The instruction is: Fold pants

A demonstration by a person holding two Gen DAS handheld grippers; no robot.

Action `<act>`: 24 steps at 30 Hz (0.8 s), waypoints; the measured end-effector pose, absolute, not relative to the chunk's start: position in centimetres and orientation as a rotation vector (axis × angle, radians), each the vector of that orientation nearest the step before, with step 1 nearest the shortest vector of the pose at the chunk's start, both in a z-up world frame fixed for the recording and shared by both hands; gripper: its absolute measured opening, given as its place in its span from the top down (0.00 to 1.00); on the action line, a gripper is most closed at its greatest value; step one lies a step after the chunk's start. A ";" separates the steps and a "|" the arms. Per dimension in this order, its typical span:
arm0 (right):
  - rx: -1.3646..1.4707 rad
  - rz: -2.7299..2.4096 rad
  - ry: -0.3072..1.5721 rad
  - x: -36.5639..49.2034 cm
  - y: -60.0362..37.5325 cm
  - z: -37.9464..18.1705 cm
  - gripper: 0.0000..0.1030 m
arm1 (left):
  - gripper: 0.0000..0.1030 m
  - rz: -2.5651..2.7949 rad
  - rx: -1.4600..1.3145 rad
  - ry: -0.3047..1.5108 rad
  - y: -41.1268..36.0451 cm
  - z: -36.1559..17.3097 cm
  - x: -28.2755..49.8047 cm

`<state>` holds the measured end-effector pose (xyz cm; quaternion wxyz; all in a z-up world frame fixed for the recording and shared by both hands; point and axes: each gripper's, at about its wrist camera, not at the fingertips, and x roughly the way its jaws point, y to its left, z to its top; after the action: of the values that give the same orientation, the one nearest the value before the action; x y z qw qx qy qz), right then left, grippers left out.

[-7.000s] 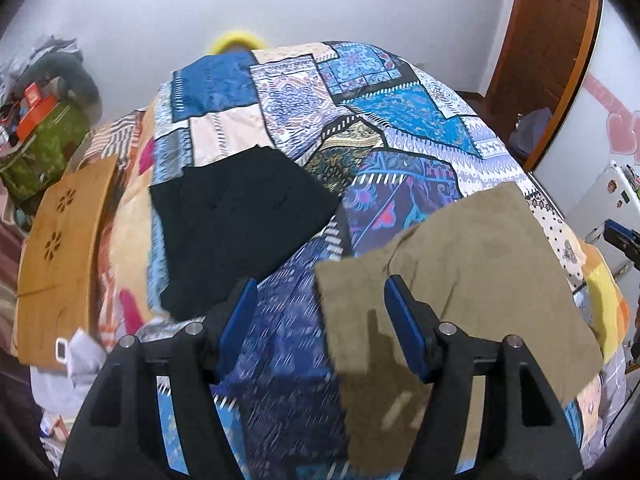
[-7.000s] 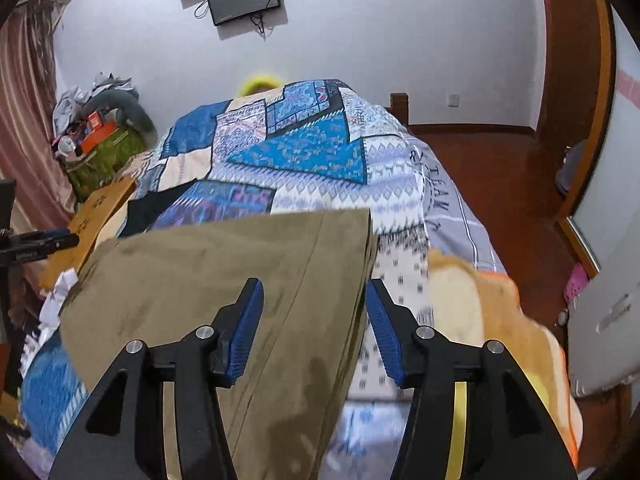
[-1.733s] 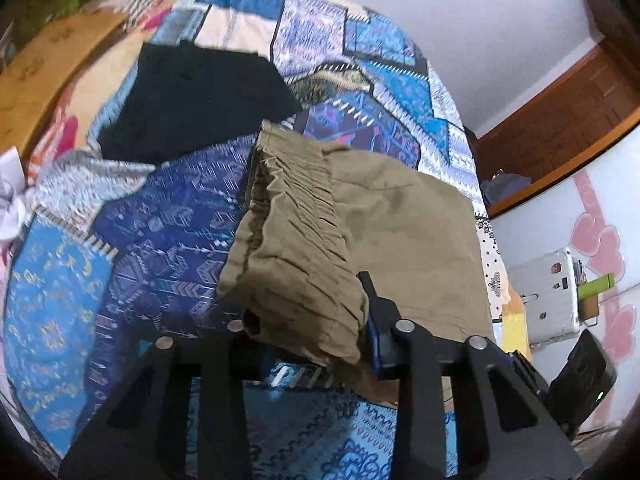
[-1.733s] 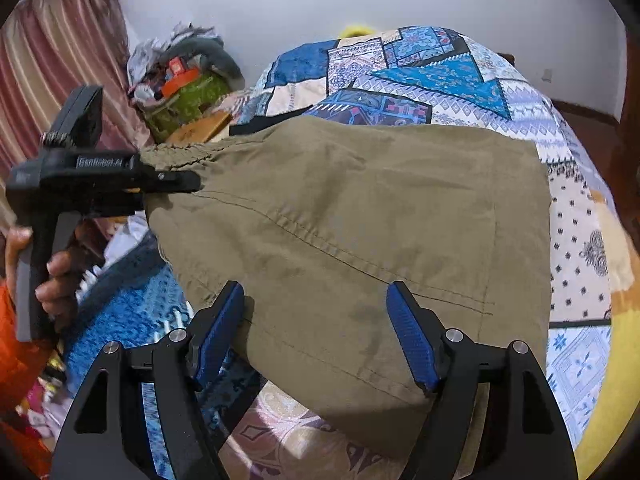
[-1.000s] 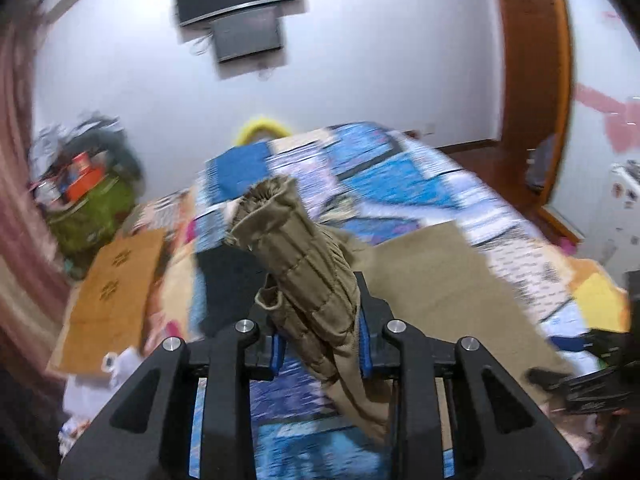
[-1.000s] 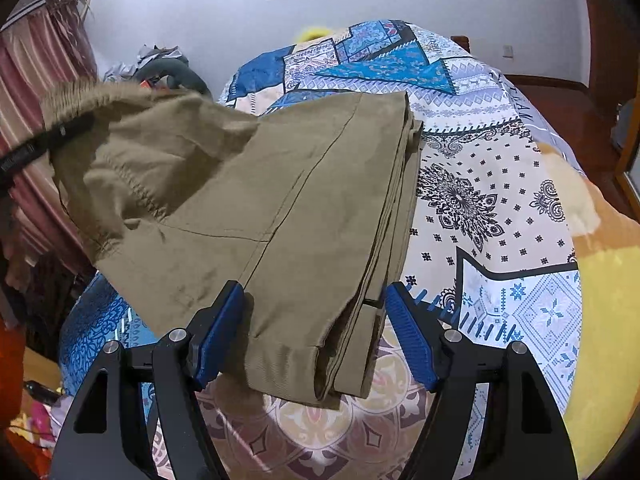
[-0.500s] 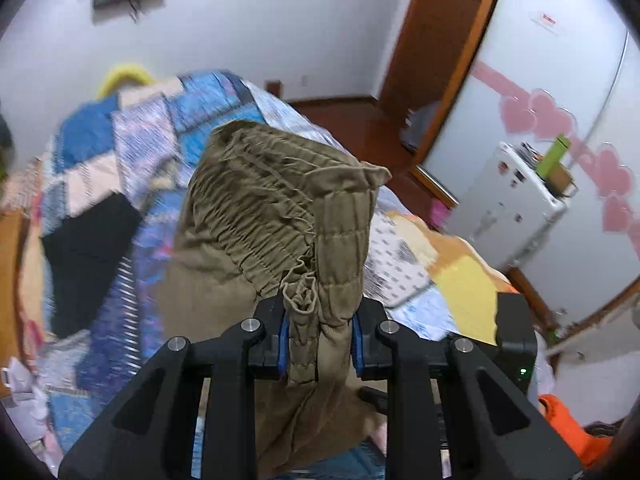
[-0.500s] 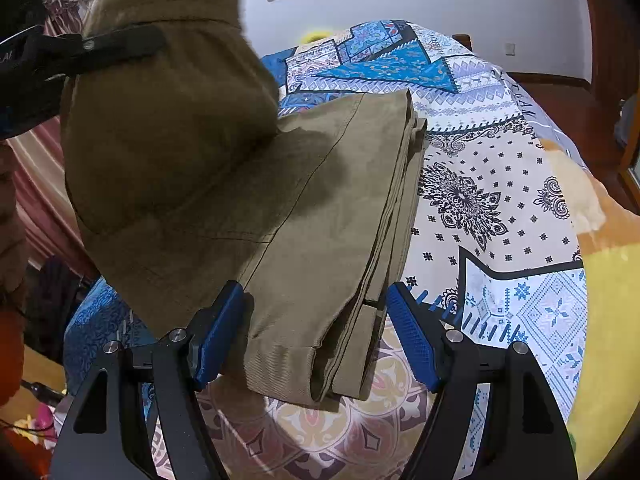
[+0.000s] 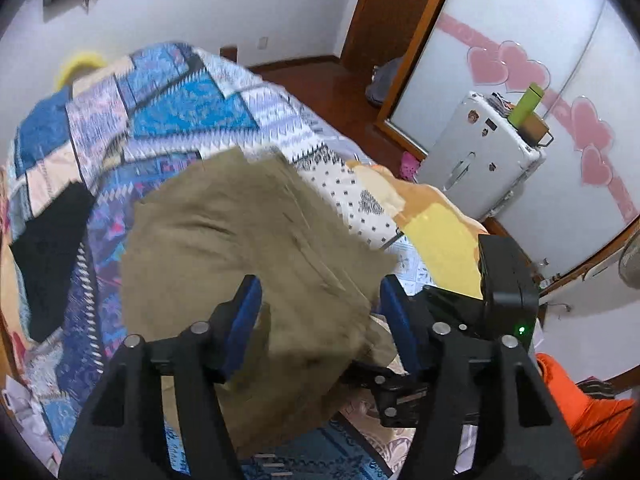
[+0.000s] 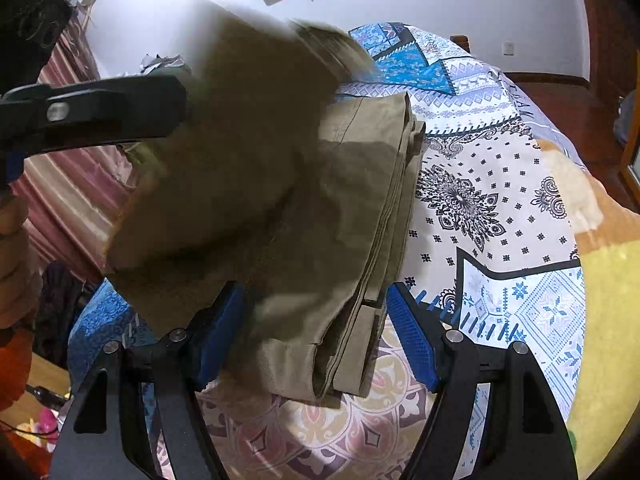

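Olive pants point(image 9: 240, 248) lie folded on the patchwork bedspread point(image 9: 180, 112). My left gripper point(image 9: 320, 320) hovers over their near end, and its jaws are opening. The waistband half has slipped out and drops, blurred, onto the lower layer, with no pad pressing on it. In the right wrist view that falling flap point(image 10: 240, 140) hangs over the flat pants point(image 10: 360, 220), beside one black finger point(image 10: 120, 110) of the left gripper. My right gripper point(image 10: 316, 336) stands open astride the hem end, its pads apart from the cloth.
A black garment point(image 9: 48, 248) lies on the bed's left side. A white cabinet point(image 9: 480, 160) and a wooden door frame point(image 9: 400, 40) stand to the right. A person's orange sleeve point(image 9: 580, 400) and hand point(image 10: 16, 264) are close by. Striped curtain point(image 10: 68, 200) on the left.
The left gripper swung the waistband over toward the hem end, tipped downward and spread its jaws, so the cloth falls free. The right gripper has not moved.
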<state>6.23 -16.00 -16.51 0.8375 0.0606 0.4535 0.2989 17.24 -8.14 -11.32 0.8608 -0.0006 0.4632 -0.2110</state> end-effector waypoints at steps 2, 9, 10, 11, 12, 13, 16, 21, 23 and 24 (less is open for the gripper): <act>0.117 0.621 0.957 6.0 -16.1 -16.2 0.31 | 0.37 -0.424 0.016 0.948 -7.8 -10.8 17.2; 0.096 0.599 0.947 5.5 -17.3 -15.9 0.31 | 0.21 -0.249 0.072 0.888 -3.9 -10.7 21.5; 0.097 0.593 0.946 5.5 -17.6 -15.8 0.31 | 0.20 -0.233 0.082 0.895 -3.5 -11.0 22.4; 0.098 0.583 0.944 5.4 -17.9 -15.7 0.31 | 0.20 -0.212 0.091 0.912 -2.9 -11.4 23.7; 0.099 0.579 0.943 5.3 -18.1 -15.6 0.31 | 0.20 -0.202 0.094 0.928 -2.4 -11.9 24.8; 0.102 0.572 0.941 5.5 -18.3 -15.5 0.31 | 0.20 -0.191 0.095 0.949 -1.9 -12.5 26.0; 0.116 0.547 0.937 5.7 -19.0 -15.3 0.31 | 0.20 -0.166 0.092 1.016 -1.1 -14.6 29.7; 0.131 0.516 0.946 6.3 -19.7 -15.4 0.31 | 0.20 -0.149 0.168 1.135 -1.6 -19.5 34.0; 0.120 0.504 0.944 6.4 -19.7 -15.5 0.31 | 0.20 -0.115 0.256 1.182 -2.1 -22.2 35.2; 0.117 0.499 0.946 6.5 -19.7 -15.5 0.31 | 0.19 -0.100 0.291 1.194 -2.2 -23.2 35.3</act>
<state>6.50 -19.70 -15.53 0.8587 0.0555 0.4506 0.2376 35.28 -2.21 -23.21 0.8158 0.1366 0.5600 -0.0470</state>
